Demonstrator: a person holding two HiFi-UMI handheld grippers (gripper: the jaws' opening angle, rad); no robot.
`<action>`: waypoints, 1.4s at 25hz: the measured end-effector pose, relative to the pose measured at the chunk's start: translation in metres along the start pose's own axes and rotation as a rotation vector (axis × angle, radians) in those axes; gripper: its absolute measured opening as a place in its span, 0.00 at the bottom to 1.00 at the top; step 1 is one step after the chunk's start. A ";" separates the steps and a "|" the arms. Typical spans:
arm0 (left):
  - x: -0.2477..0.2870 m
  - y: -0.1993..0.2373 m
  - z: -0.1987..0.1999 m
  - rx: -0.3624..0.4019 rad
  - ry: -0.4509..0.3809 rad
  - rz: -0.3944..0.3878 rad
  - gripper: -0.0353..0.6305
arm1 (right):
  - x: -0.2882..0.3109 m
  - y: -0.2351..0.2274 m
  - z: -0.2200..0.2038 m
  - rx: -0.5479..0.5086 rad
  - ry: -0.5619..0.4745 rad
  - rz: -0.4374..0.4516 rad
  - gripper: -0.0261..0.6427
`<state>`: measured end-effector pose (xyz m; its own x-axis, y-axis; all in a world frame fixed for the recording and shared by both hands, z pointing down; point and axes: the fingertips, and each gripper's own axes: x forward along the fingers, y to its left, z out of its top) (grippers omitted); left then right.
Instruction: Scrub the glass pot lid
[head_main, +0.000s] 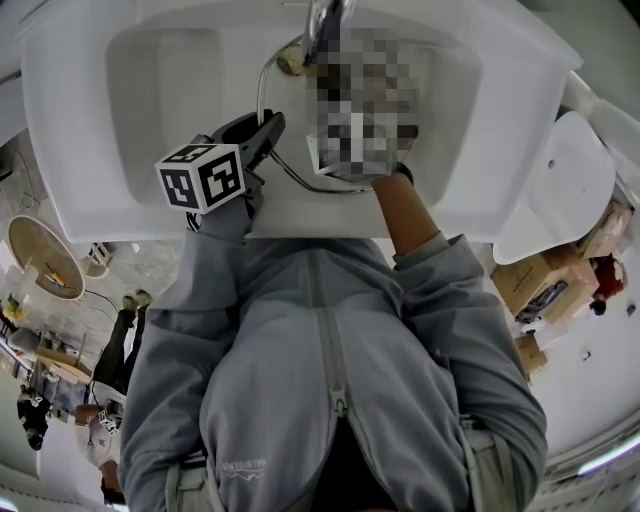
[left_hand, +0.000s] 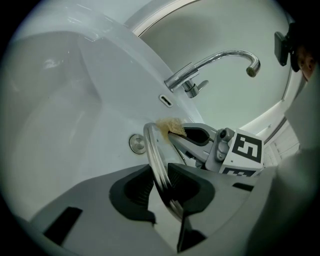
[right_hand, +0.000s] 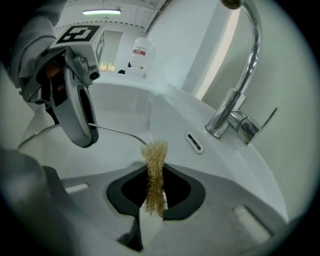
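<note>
Two pairs of tongs are at work over the sink (left_hand: 60, 100), and the weak point looks to be the left pair. The left tongs (left_hand: 162, 192) are clenched on the thin metal rim of the glass pot lid (left_hand: 154, 150). They hold it on edge above the basin, with only a narrow bite of rim between the pads. The right tongs (right_hand: 154, 192) are clamped tight on a straw-coloured scrub pad (right_hand: 155, 160). Its frayed tip looks to rest against the lid's edge, just beyond the left tongs.

From where I stand, a hard push from the pad could lever the lid round in that grip, since it presses well away from the pads. If the rim is wet it would slip sooner, and the glass could drop into the basin below both tongs and chip or crack. The pad is pinched only along a thin strip, so a dragging stroke might pull it free. The tap (left_hand: 215, 62) arches above and beyond the right tongs, and a raised stroke may knock it.
</note>
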<state>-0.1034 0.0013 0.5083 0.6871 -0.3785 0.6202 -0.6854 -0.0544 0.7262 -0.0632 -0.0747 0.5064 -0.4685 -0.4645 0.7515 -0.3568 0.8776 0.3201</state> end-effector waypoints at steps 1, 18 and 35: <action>0.000 0.000 0.000 0.001 0.000 0.000 0.18 | 0.003 0.000 -0.001 -0.028 0.009 -0.004 0.11; 0.002 0.003 -0.001 0.004 0.010 0.005 0.18 | 0.006 0.055 -0.013 -0.301 0.059 0.211 0.11; 0.002 0.004 0.000 0.000 0.000 0.029 0.18 | -0.058 0.117 -0.024 -0.202 0.072 0.429 0.11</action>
<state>-0.1054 0.0003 0.5124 0.6672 -0.3803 0.6405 -0.7048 -0.0439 0.7080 -0.0587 0.0573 0.5140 -0.4792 -0.0523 0.8762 0.0237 0.9971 0.0725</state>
